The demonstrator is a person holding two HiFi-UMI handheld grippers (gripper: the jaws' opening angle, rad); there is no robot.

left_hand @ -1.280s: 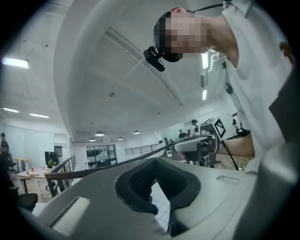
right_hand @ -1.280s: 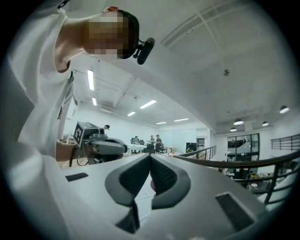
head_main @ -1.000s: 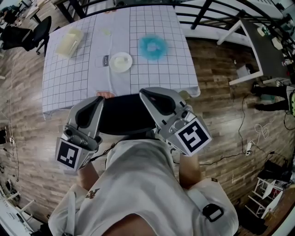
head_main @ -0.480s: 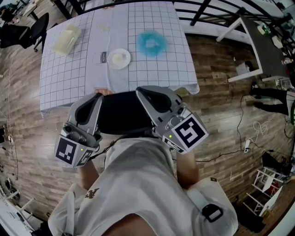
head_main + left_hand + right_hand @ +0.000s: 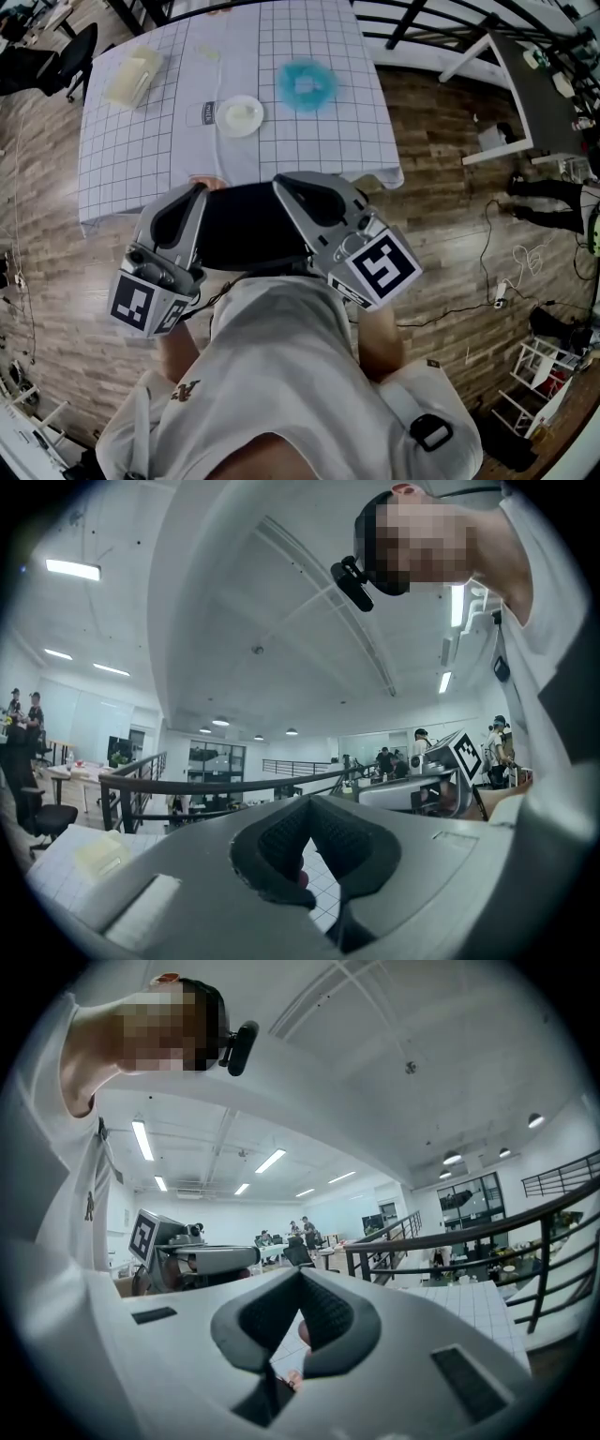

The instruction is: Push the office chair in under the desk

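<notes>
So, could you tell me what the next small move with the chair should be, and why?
Probably nudge the office chair straight forward: its black back only meets the near edge of the desk, with the shut left hand-held gripper and right hand-held gripper at its sides.

The office chair (image 5: 248, 230) shows only a black, curved backrest, seen from above and upright; its seat is hidden. It stands at the 6 o'clock edge of the worktop (image 5: 319, 141), which a white cloth (image 5: 141, 159) with dark grid lines covers.

No legible text — only square markers (image 5: 380, 270).
</notes>
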